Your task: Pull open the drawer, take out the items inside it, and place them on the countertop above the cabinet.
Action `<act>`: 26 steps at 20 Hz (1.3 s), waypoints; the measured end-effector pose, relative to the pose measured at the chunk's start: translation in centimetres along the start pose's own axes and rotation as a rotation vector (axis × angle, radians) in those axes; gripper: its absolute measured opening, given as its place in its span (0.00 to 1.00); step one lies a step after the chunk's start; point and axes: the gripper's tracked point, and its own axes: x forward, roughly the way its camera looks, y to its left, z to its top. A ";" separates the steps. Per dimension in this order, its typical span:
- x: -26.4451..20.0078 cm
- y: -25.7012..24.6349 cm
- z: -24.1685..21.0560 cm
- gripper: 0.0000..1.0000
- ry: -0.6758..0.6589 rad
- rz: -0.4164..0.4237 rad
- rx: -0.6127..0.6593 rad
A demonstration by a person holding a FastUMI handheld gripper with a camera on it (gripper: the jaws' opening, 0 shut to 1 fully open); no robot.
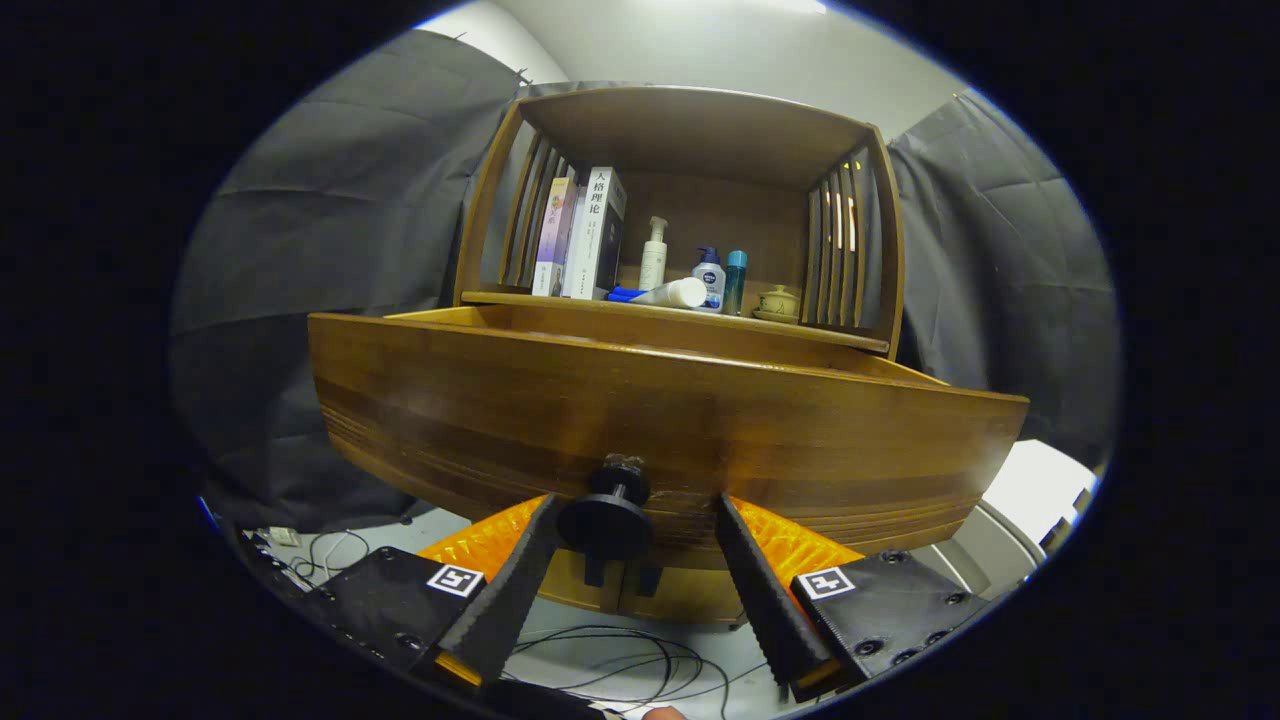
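Drawer pulled open, nothing taken out yet by the look of it.
Gripper view: the gripper (637, 520) stands wide, its left finger beside the round black knob (606, 520) of the brown wooden drawer (660, 420); its contents are hidden behind the front panel.

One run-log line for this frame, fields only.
stage: drawer pulled out | gripper: open, fingers either side of knob, left one touching | drawer contents: hidden | countertop: bottles, books, teacup

The gripper (635, 520) has two long wedge-shaped fingers (500, 600) with ribbed inner faces, each fixed on a black block with dark screws and a square white-and-black marker (456, 580), and orange ribbed parts behind.
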 end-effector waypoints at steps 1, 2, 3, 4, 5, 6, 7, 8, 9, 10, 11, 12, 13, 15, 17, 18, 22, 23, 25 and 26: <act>0.1 0.0 0.1 0.98 0.000 -0.006 0.004; 0.3 -0.1 0.1 0.98 -0.002 -0.015 0.006; 0.3 -0.3 0.1 0.98 -0.001 -0.026 0.001; 0.4 -0.4 0.1 0.98 -0.003 -0.036 -0.002; 0.5 -0.5 0.2 0.98 -0.004 -0.046 -0.005; 0.6 -0.4 0.2 0.98 -0.008 -0.050 -0.002; 0.6 -0.3 0.3 0.98 -0.013 -0.051 -0.008; 0.7 -0.4 0.3 0.98 -0.015 -0.052 -0.019; 0.9 -0.4 0.3 0.98 -0.015 -0.055 -0.024; 1.2 -0.5 0.5 0.98 -0.015 -0.058 -0.023; 1.7 -0.5 0.7 0.98 -0.017 -0.059 -0.016; 2.0 0.0 1.0 0.98 -0.019 -0.059 -0.010; 2.1 0.1 1.1 0.98 -0.019 -0.061 -0.007; 2.4 0.2 1.5 0.98 -0.024 -0.062 -0.001; 3.0 0.2 1.9 0.97 -0.025 -0.064 0.011; 3.5 0.3 2.2 0.97 -0.027 -0.062 0.014; 5.4 0.1 2.7 0.98 -0.011 -0.065 0.023; 6.0 0.0 3.0 0.98 -0.013 -0.068 0.019; 7.2 -0.2 3.8 0.98 -0.028 -0.078 0.009; 7.8 -0.2 3.7 0.98 -0.020 -0.080 0.014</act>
